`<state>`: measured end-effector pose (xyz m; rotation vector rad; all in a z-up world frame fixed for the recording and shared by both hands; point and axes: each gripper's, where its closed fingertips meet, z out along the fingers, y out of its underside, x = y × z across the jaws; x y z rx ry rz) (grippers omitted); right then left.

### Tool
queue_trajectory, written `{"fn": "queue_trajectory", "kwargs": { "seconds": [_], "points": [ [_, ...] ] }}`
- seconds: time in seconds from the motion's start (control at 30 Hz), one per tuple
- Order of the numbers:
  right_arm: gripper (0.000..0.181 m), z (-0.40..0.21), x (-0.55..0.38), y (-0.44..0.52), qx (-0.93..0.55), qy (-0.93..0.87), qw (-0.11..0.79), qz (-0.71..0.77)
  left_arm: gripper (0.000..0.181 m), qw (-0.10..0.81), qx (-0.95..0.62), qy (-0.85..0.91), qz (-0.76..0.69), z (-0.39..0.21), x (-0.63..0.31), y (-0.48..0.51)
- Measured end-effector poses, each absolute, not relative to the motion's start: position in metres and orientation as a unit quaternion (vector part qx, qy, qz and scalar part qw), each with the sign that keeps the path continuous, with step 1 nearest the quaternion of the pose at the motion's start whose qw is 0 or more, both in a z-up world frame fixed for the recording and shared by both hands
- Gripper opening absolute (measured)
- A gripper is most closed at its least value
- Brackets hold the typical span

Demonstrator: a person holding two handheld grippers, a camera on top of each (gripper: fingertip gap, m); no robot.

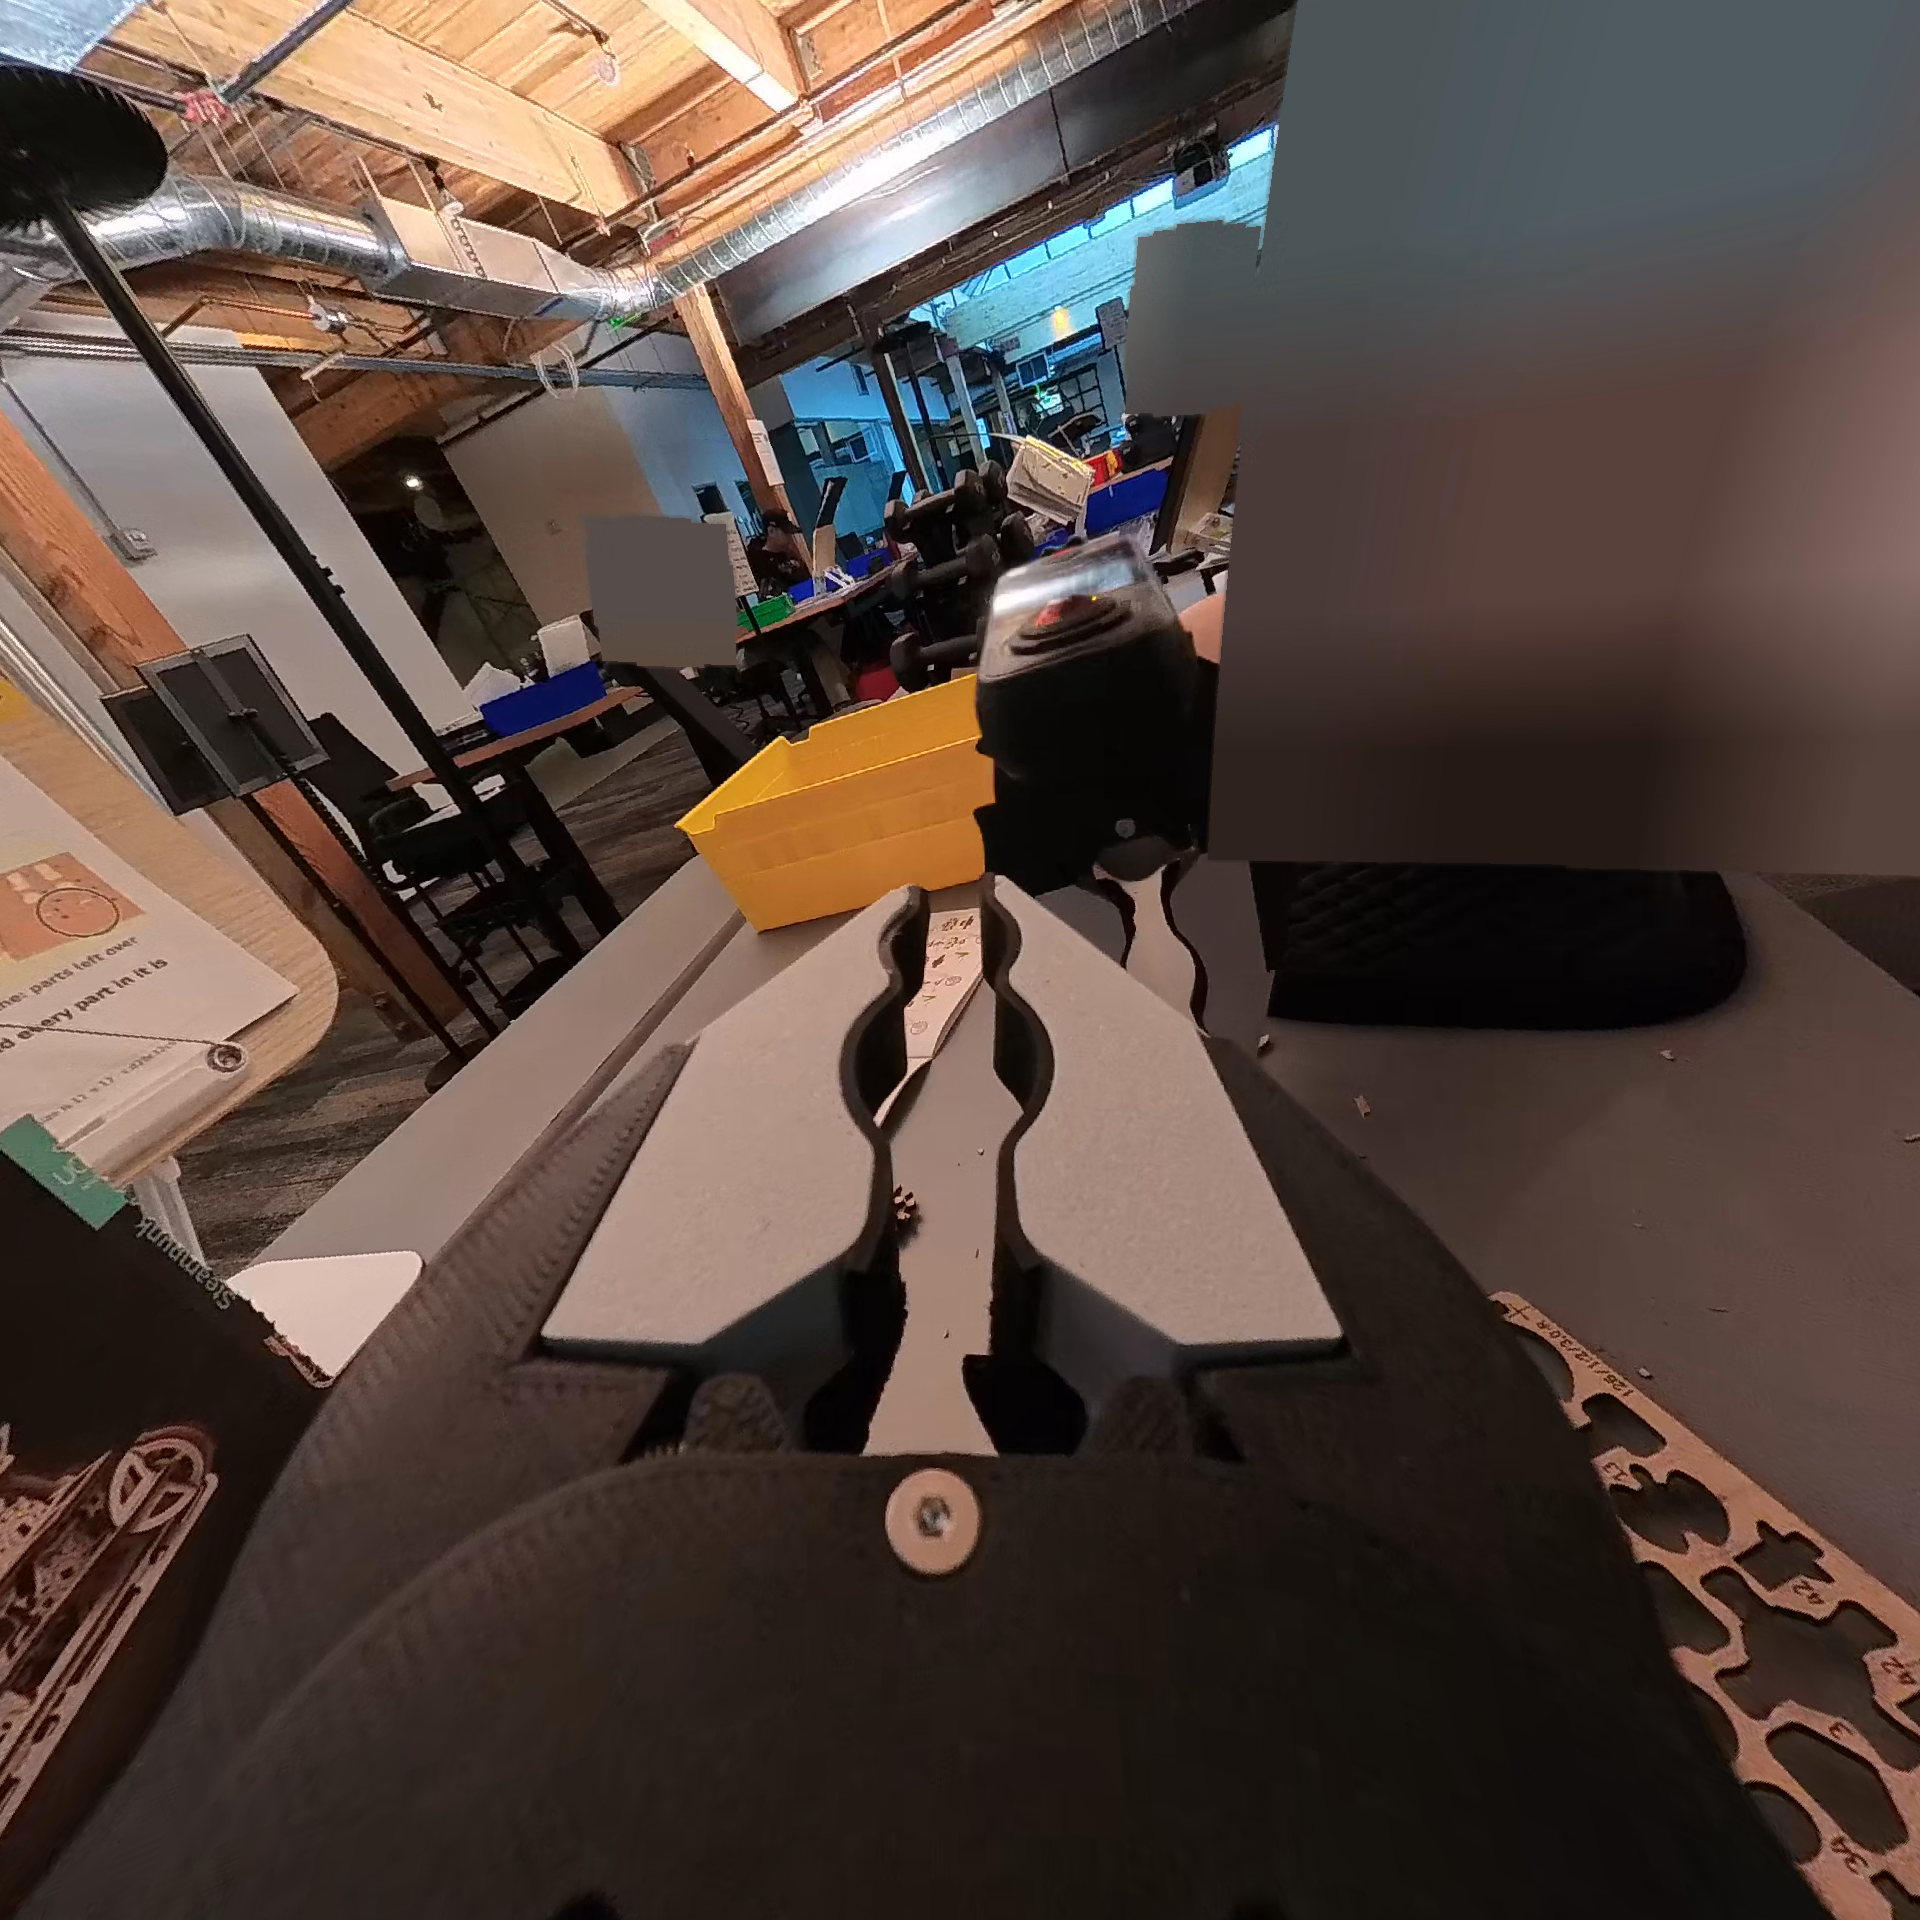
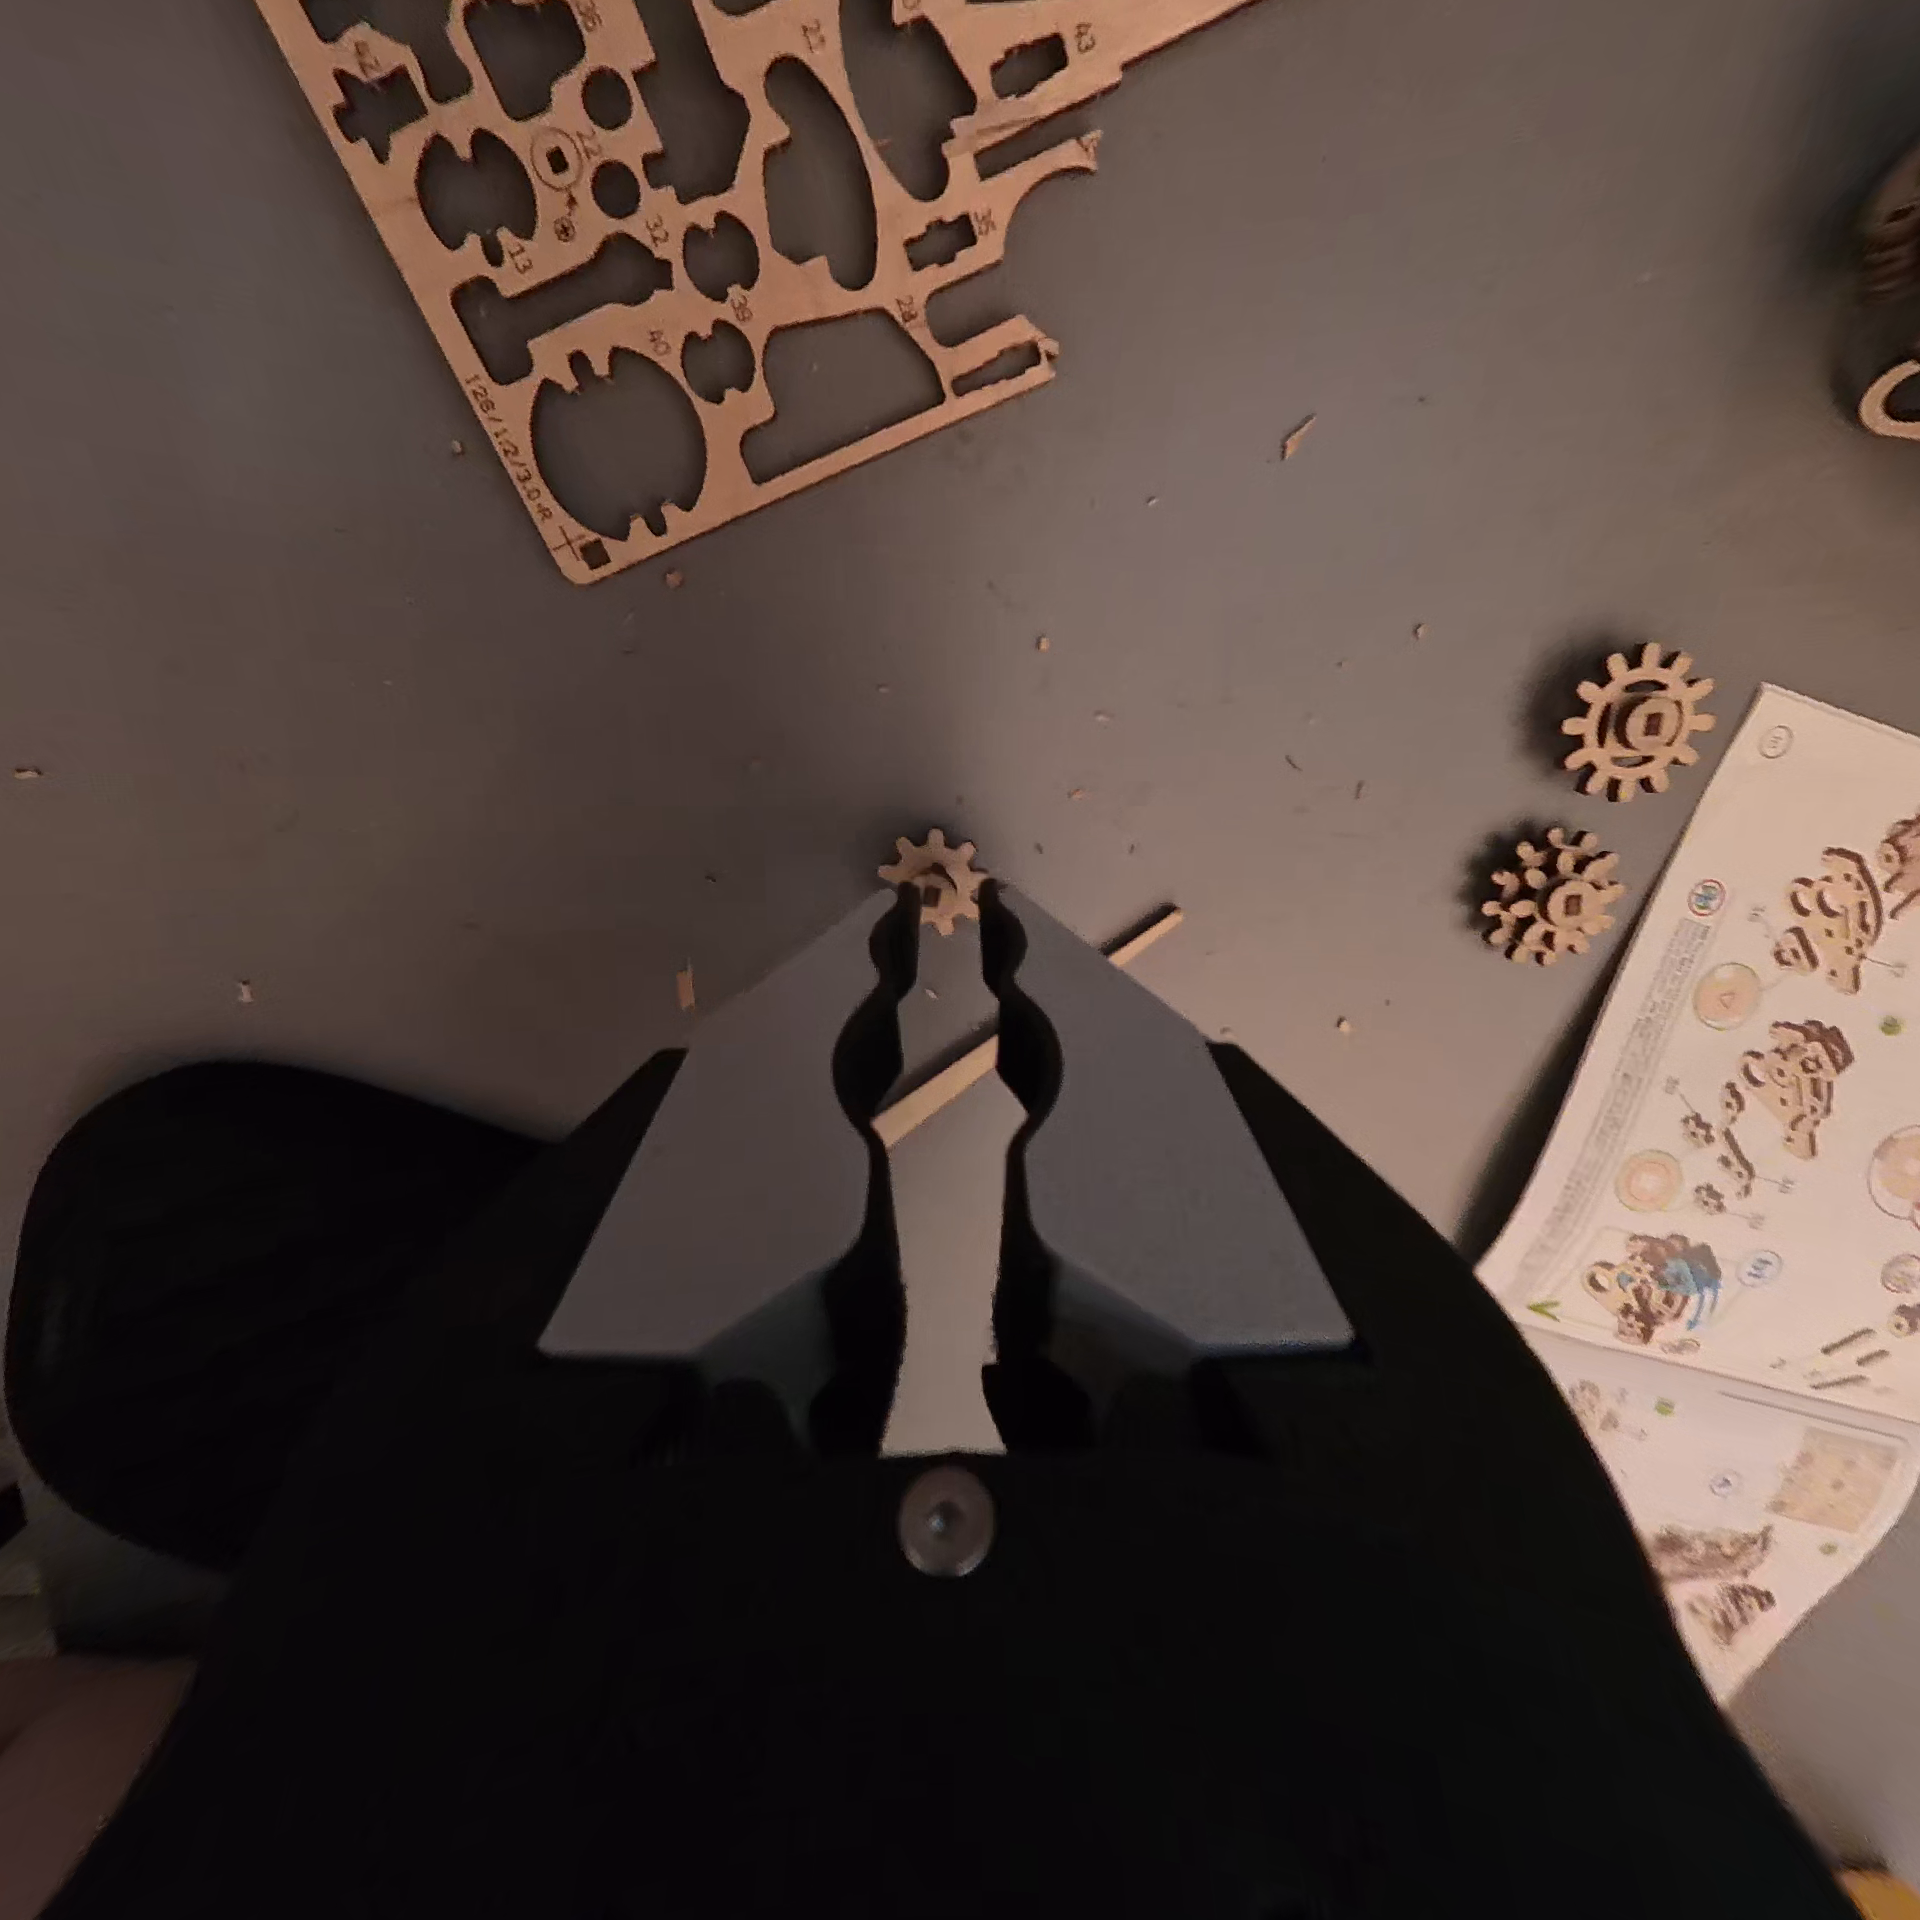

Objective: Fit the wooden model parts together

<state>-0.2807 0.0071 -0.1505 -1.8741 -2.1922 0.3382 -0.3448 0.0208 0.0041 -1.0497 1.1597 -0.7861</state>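
**Small wooden gear pinched at the right gripper's tips**

Small wooden gear (image 2: 932, 878), pale and toothed, sits on the grey table (image 2: 260, 727) in the right wrist view, caught at its lower edge between the tips of the right gripper (image 2: 948, 902), whose jaws stand narrowly apart and pinch it. Most of the gear pokes out beyond the tips.

Going left to right in that view: a black pad (image 2: 208, 1247) lies at lower left, partly under the gripper body. A laser-cut wooden sheet (image 2: 748, 281) with emptied cut-outs lies up top, well apart from the gear. A thin wooden stick (image 2: 1138, 935) runs slantwise beneath the right finger (image 2: 1132, 1174). Farther right, two larger gears rest on the table: a spoked gear (image 2: 1638, 721) above and a stacked gear (image 2: 1553, 896) below it, both just beside an open instruction booklet (image 2: 1714, 1195). Wood crumbs dot the tabletop.

In the left wrist view, a dark box (image 1: 125, 1558) with a printed model stands at far left. The left gripper (image 1: 951, 914) hangs over the table with its jaws close together yet not touching; a tiny dark toothed piece (image 1: 908, 1210) shows against the left finger's inner edge, though I cannot tell if it is gripped. Beyond the tips stands a yellow bin (image 1: 852, 810), and just to its right the other gripper points downward.
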Motion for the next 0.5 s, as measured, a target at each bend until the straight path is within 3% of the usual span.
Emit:
{"fn": "queue_trajectory", "kwargs": {
  "seconds": [0.5],
  "points": [
    [0.000,-0.1534,-0.2847,0.0042,-0.636,-0.754,0.122,0.112,0.008,0.640,-0.461,0.508,-0.346,0.0038,-0.3446,0.0210]
  ]
}}
